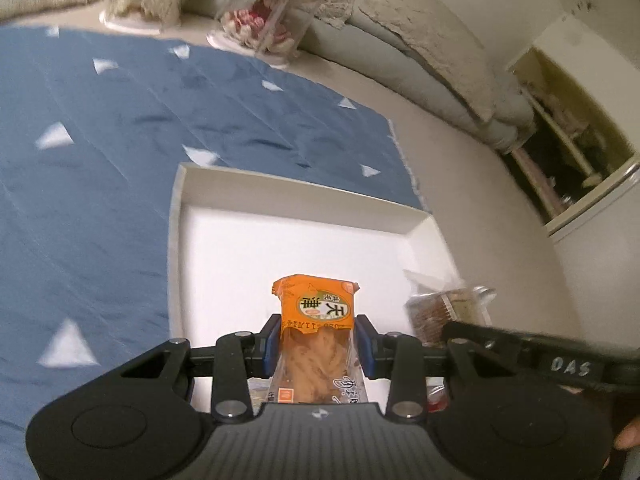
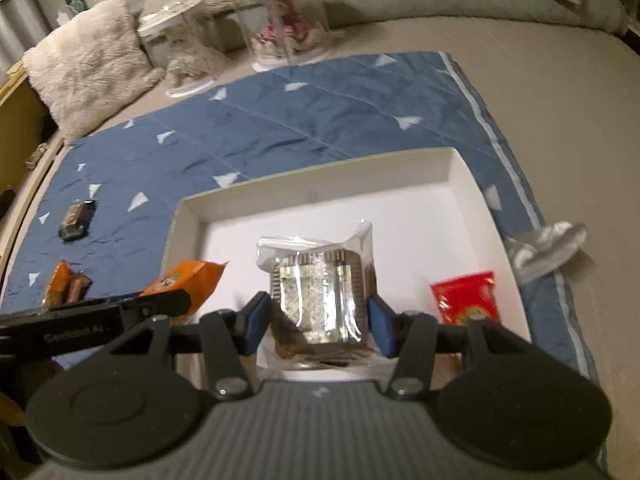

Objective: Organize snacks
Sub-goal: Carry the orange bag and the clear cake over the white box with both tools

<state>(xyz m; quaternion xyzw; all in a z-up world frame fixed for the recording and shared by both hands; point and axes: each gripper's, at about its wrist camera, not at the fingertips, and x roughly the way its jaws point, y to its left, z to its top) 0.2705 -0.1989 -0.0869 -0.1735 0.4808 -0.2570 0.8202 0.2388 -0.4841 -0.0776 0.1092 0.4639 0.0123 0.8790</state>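
Snacks over a shallow white tray (image 2: 460,168) on a blue quilted cloth (image 2: 320,120) with white triangles. Left gripper (image 1: 316,342): blue pads clamped on an orange-topped packet (image 1: 314,304) of pale twisted sticks, above the tray's near edge. Right gripper (image 2: 316,322): jaws half apart, gripping a clear crinkly bag (image 2: 320,280) of brown ridged biscuits. Red foil packet (image 2: 466,296) lies in the tray's near right corner. Two small packets (image 2: 66,284) lie on the cloth, left of the tray.

Both wrist views angled steeply down, close over white tray (image 1: 424,226) (image 2: 460,168), each catching the other gripper
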